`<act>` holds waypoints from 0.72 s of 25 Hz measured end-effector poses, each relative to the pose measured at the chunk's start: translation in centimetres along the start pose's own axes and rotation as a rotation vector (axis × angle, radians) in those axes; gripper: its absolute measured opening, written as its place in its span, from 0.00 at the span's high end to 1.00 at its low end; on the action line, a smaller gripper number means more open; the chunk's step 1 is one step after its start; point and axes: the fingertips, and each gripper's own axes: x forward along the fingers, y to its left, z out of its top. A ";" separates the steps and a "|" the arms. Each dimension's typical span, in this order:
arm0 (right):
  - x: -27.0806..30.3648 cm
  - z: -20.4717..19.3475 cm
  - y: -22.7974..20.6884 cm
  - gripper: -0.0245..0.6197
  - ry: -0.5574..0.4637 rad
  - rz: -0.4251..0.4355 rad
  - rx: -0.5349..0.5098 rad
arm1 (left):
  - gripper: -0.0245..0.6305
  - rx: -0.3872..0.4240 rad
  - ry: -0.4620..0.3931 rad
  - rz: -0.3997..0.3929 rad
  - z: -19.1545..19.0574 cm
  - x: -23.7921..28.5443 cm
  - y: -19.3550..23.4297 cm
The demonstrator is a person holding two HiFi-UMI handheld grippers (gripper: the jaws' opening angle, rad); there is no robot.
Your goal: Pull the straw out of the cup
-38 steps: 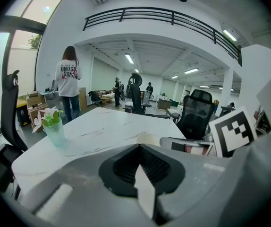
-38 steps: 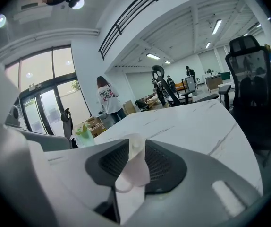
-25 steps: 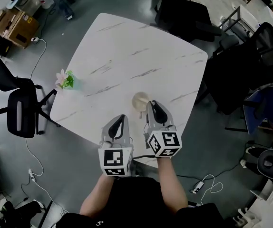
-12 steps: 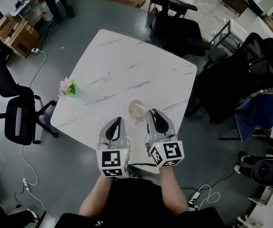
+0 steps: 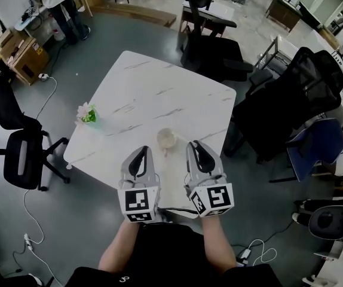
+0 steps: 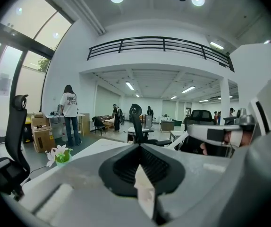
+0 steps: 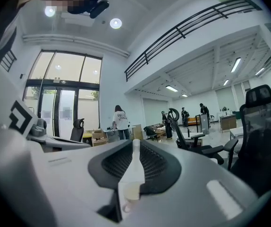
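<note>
A pale round cup [image 5: 167, 138] stands on the white marble table [image 5: 153, 82] near its front edge. Both grippers hover over that edge, short of the cup and apart from it. My right gripper [image 5: 195, 149] is to the cup's right. In the right gripper view its jaws [image 7: 134, 161] are shut on a whitish straw [image 7: 131, 176] that runs along the pads. My left gripper [image 5: 140, 155] is to the cup's left, its jaws [image 6: 142, 176] pressed together with only a pale sliver showing between them. Neither gripper view shows the cup.
A small pot of pink flowers [image 5: 88, 114] sits at the table's left edge. Black office chairs [image 5: 16, 148] ring the table, with more chairs [image 5: 291, 100] on the right. Cables lie on the grey floor. A person [image 6: 70, 112] stands far off by some cardboard boxes.
Both grippers have risen and drawn back from the cup toward the table's near edge. The cup has stayed where it was. The table looks smaller and farther below.
</note>
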 end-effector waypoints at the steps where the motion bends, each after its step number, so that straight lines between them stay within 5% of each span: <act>1: -0.3 0.4 0.2 0.89 -0.009 0.000 -0.006 | 0.96 0.003 -0.012 0.002 0.3 -0.3 0.0; 8: -1.8 3.4 0.8 0.89 -0.090 0.013 -0.047 | 0.96 0.043 -0.116 0.017 3.8 -1.6 -0.2; 18: -2.6 4.0 1.5 0.89 -0.108 0.028 -0.056 | 0.96 0.044 -0.138 0.021 4.4 -2.6 -0.5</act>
